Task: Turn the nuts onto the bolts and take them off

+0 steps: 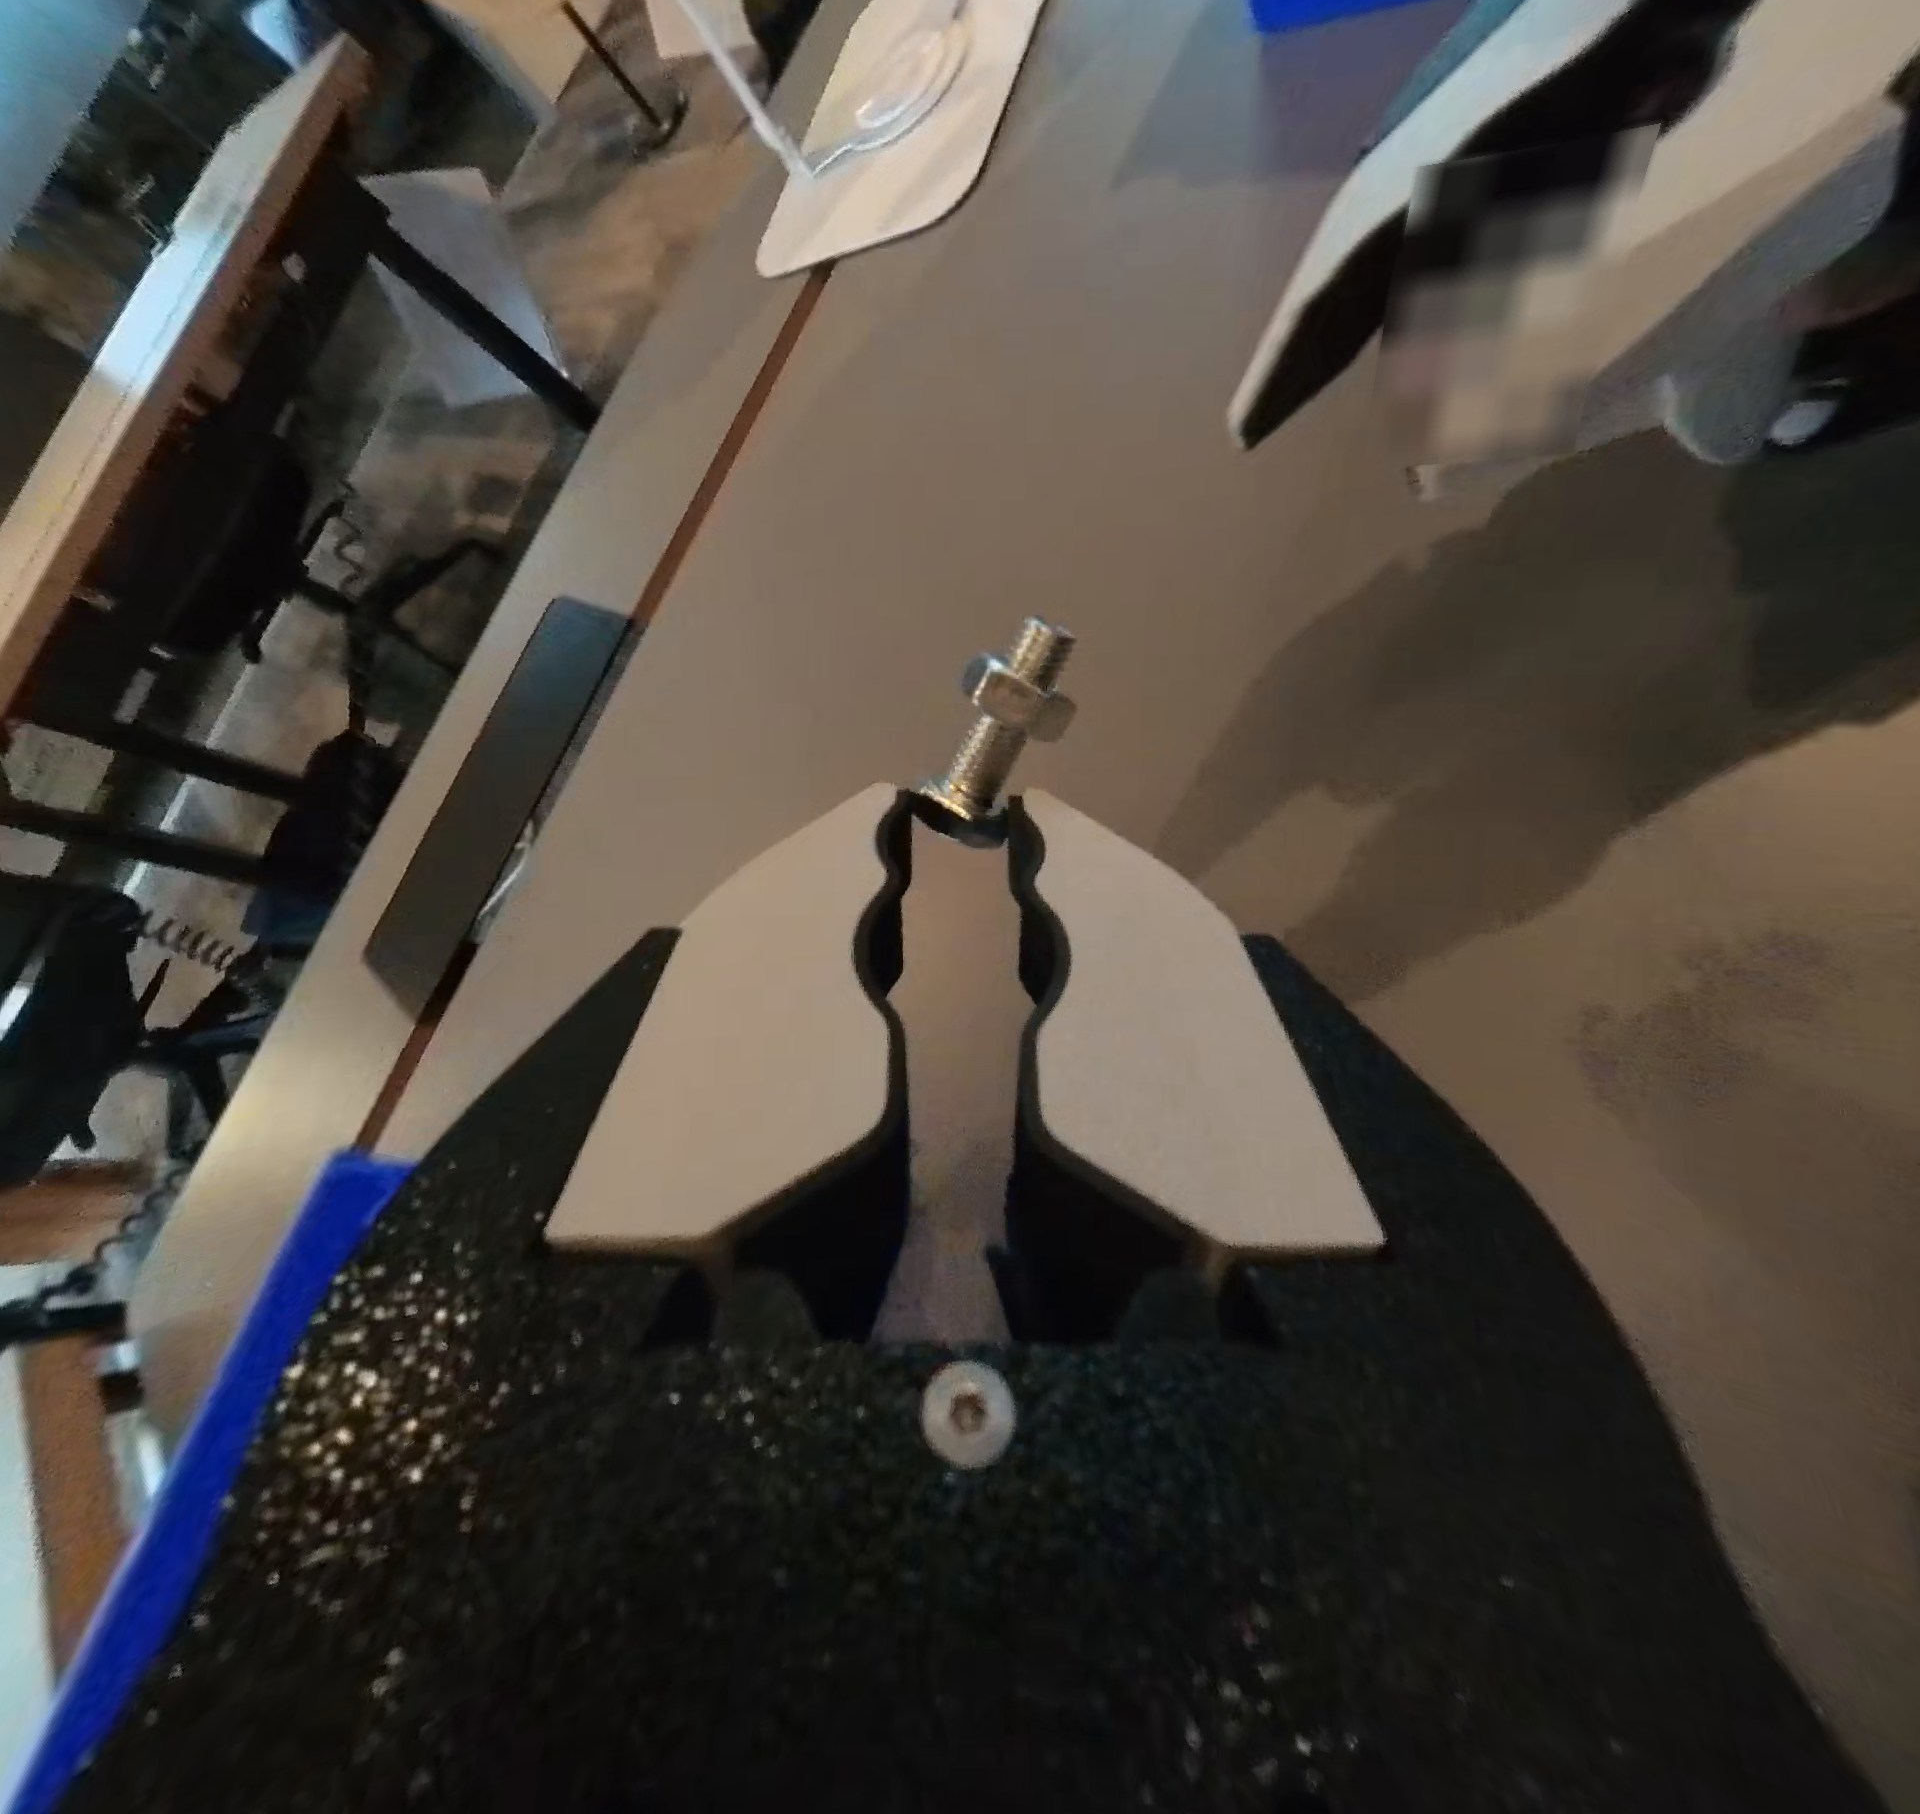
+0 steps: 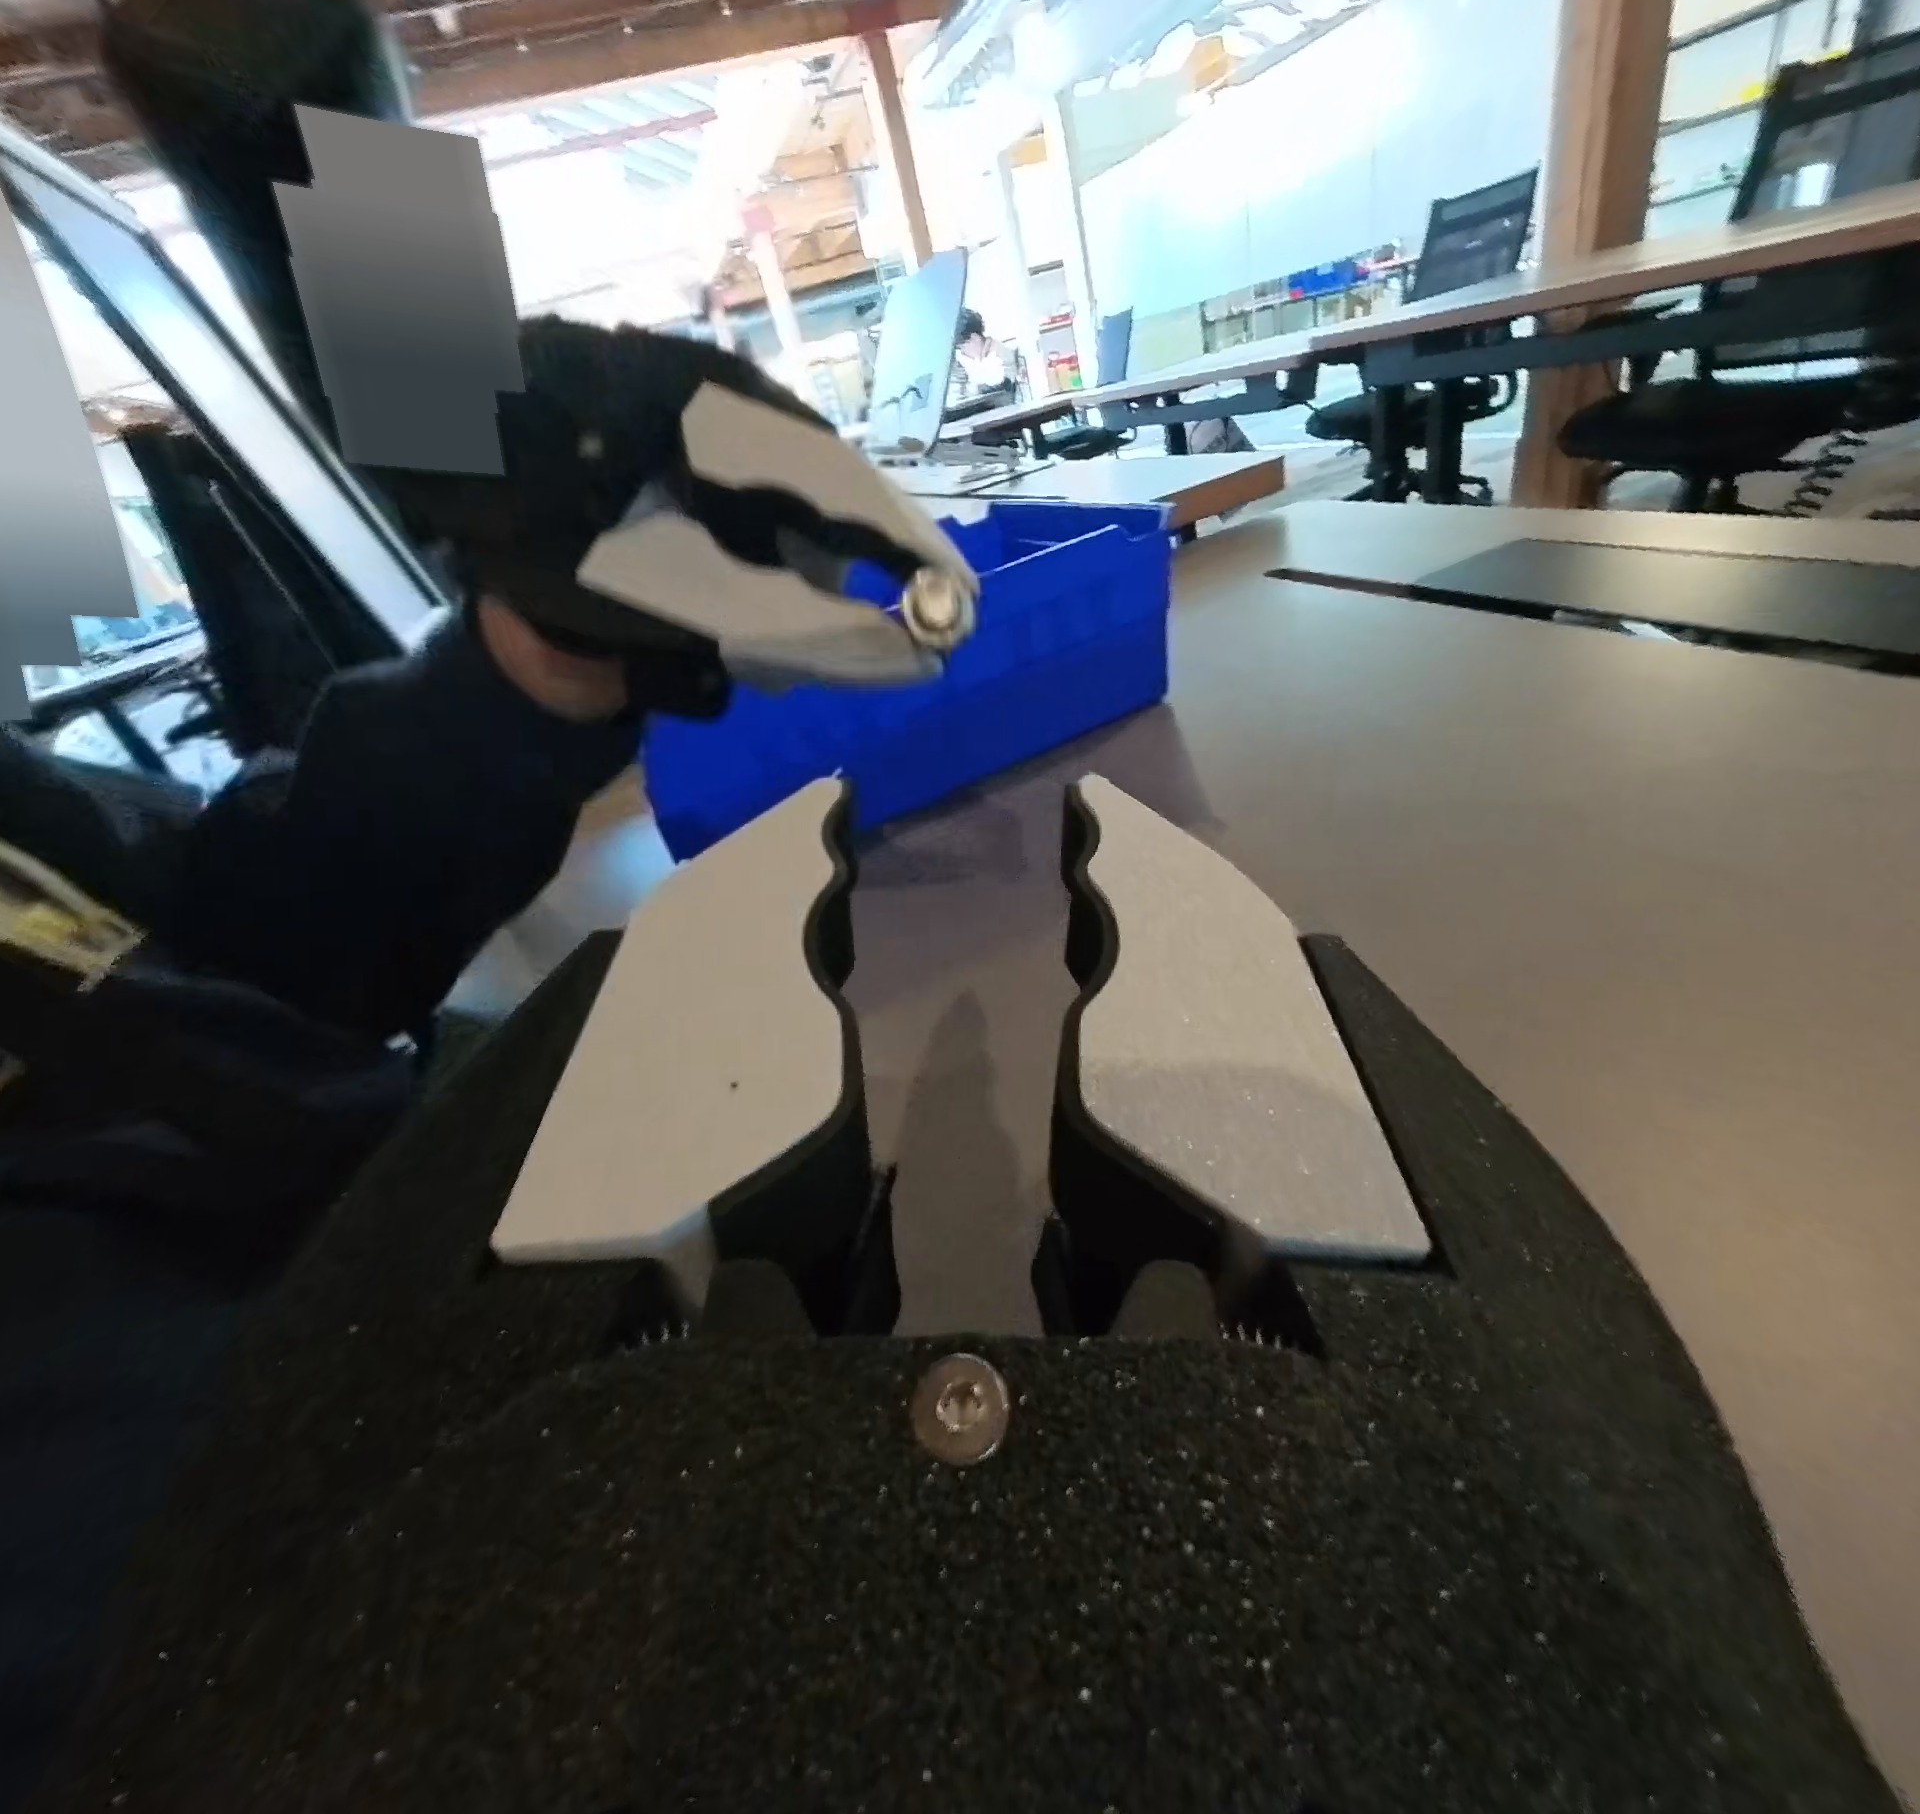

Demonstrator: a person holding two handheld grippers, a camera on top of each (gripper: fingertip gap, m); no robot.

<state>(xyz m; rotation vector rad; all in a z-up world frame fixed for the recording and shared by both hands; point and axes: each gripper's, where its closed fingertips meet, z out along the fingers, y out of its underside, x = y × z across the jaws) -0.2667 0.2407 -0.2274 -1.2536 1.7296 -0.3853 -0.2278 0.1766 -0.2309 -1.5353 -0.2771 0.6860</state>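
Above smooth grey table (image 1: pixel 1039 393), left tool (image 1: pixel 958 808) clamps threaded steel bolt (image 1: pixel 997 725); right tool (image 2: pixel 956 808) gapes

My bolt (image 1: pixel 992 725) was a short, shiny steel one with a threaded shank, clamped by its head at the tips of my left jaws and pointing straight out ahead, in the air above the grey surface (image 1: pixel 1039 393). One hex nut (image 1: pixel 1006 699) sat partway along the thread, a few turns short of the free end.

Grey tabletop (image 2: pixel 1507 829), rows of desks (image 2: pixel 1558 310) with black office chairs (image 2: pixel 1683 434), timber posts (image 2: pixel 1600 154), bright windows (image 2: pixel 644 154)
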